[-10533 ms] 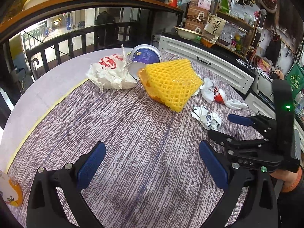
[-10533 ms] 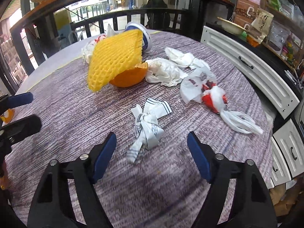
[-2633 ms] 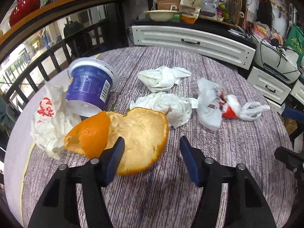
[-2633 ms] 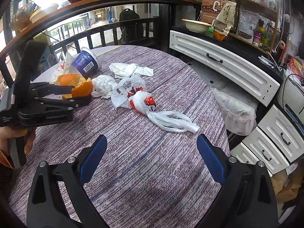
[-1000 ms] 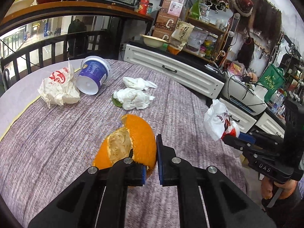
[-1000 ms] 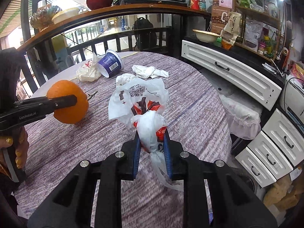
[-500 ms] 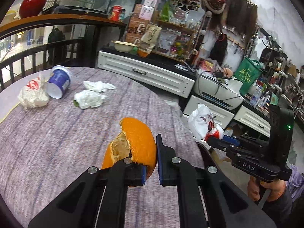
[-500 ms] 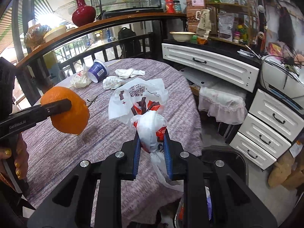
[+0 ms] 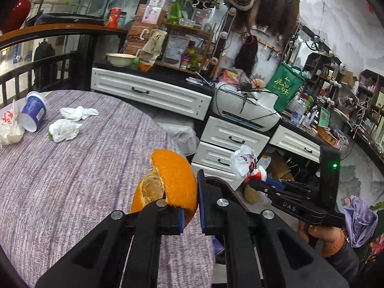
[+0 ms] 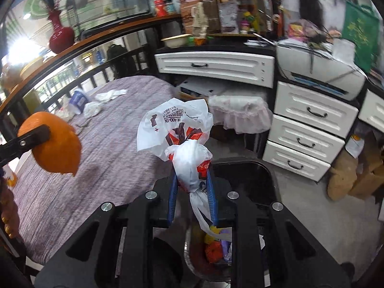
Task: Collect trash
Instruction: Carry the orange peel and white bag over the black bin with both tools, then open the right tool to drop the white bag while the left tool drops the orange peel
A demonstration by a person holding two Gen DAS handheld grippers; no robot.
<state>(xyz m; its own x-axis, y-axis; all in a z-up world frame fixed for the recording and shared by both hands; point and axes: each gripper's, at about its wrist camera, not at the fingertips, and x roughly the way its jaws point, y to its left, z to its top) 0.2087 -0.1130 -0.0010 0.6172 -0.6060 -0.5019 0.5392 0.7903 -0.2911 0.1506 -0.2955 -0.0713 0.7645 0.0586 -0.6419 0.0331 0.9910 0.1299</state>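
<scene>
The left tongs (image 9: 190, 212) are clenched on an orange peel (image 9: 171, 180), holding it in the air over the near edge of the tabletop (image 9: 72, 172), which is round and covered in a purple-grey streaked cloth. The right tongs (image 10: 192, 193) grasp a knotted white plastic bag (image 10: 178, 129) with red print by its gathered neck; the bag stands upright above the blue pads, past the tabletop's edge and over a dark trash bin (image 10: 242, 180) on the floor. Coloured scraps lie inside the bin beneath the tongs. Toward the far edge of the tabletop lie a tipped blue-and-white cup (image 9: 33, 114), two crumpled white tissues (image 9: 64, 130) just beside it, and a white wrapper with red print (image 9: 8, 128) at the far left edge.
</scene>
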